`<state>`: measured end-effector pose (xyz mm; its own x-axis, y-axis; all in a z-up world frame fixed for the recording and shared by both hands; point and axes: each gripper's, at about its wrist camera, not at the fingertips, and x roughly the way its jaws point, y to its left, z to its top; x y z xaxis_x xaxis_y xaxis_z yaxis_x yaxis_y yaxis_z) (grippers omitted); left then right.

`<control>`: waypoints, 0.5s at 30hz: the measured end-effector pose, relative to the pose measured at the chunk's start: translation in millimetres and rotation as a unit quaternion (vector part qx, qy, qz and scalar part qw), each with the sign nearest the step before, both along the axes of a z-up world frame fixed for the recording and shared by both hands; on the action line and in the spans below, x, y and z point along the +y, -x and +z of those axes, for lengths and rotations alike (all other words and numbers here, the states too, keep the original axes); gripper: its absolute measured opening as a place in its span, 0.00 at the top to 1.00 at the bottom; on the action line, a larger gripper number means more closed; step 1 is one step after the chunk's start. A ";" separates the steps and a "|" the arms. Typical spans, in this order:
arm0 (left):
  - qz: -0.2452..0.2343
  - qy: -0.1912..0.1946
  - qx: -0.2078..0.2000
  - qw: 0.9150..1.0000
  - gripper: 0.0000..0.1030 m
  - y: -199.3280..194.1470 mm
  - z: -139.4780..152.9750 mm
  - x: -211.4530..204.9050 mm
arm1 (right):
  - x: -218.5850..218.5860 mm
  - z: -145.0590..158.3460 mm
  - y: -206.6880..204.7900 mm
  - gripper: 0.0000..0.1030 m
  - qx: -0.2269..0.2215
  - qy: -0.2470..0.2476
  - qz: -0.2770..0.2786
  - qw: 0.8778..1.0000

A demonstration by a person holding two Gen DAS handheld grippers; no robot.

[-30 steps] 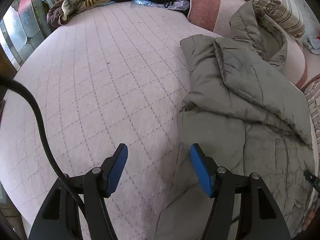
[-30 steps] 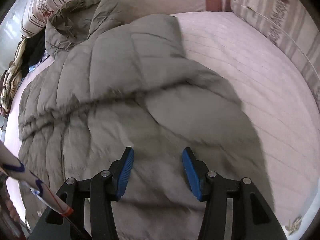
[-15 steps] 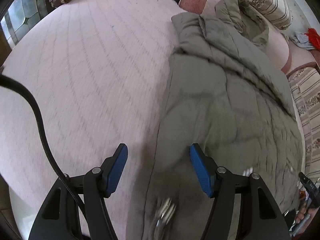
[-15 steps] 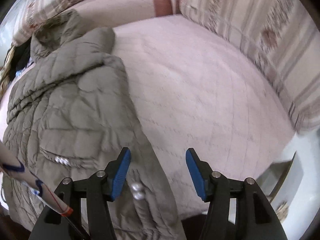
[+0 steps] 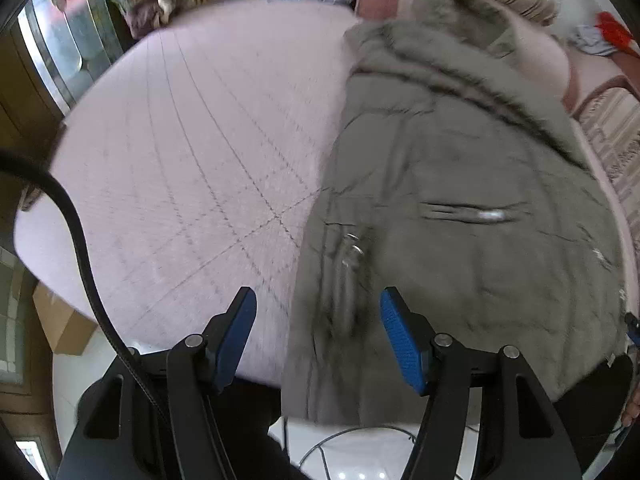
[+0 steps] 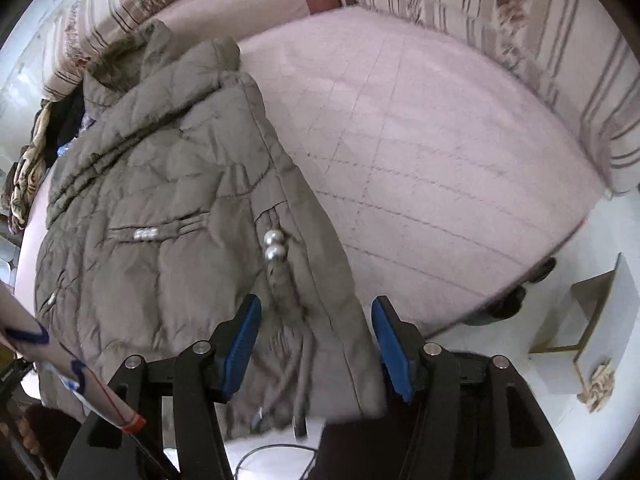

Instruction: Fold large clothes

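Olive quilted jacket (image 6: 168,184) lies lengthwise on the bed (image 6: 420,152), hood far, hem toward both grippers' released jaws.

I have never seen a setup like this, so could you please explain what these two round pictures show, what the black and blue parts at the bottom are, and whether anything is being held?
There is no robot here. A person holds a hand-held two-finger gripper in each hand, and each carries a wide-angle camera looking along its fingers, hence the round, bent pictures.

One picture is from the left gripper, the other from the right gripper. The black arms with blue pads at the bottom are the fingers.

Both look down at a pink quilted bed. On it lies an olive padded coat, with two silver beads near its front edge and its hem hanging over the bed's near edge.

Both grippers are open and hold nothing. The coat's hem shows between each pair of fingers, but the pads do not press on it. The left view is blurred.
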<state>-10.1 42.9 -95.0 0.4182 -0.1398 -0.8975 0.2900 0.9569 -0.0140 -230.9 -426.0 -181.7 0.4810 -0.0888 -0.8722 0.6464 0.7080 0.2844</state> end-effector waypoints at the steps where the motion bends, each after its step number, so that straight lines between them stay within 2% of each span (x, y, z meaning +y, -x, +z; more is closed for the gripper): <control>1: -0.004 0.005 -0.007 1.000 0.38 8.0 11.0 1.5 | 5.1 11.9 8.3 0.40 -0.013 0.005 0.005 1.000; 6: -0.023 0.045 -0.065 0.997 0.38 39.9 91.7 -5.8 | 26.5 75.4 24.3 0.38 -0.074 0.024 0.040 0.996; 10: -0.051 0.073 -0.118 0.989 0.35 40.2 152.7 -28.7 | 32.4 131.6 16.1 0.32 -0.116 0.041 0.065 0.990; 14: -0.058 0.056 -0.193 0.978 0.30 29.3 189.6 -61.2 | 25.4 190.1 -21.0 0.28 -0.157 0.065 0.079 0.982; 15: -0.057 0.046 -0.220 0.973 0.26 23.5 195.8 -71.9 | 23.6 199.9 -29.4 0.26 -0.162 0.072 0.080 0.981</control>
<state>-33.7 -29.0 100.8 0.7363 -0.2792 -0.6163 0.3916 0.9187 0.0517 -201.5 -402.4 18.2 0.7488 -0.1004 -0.6551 0.4163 0.8404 0.3470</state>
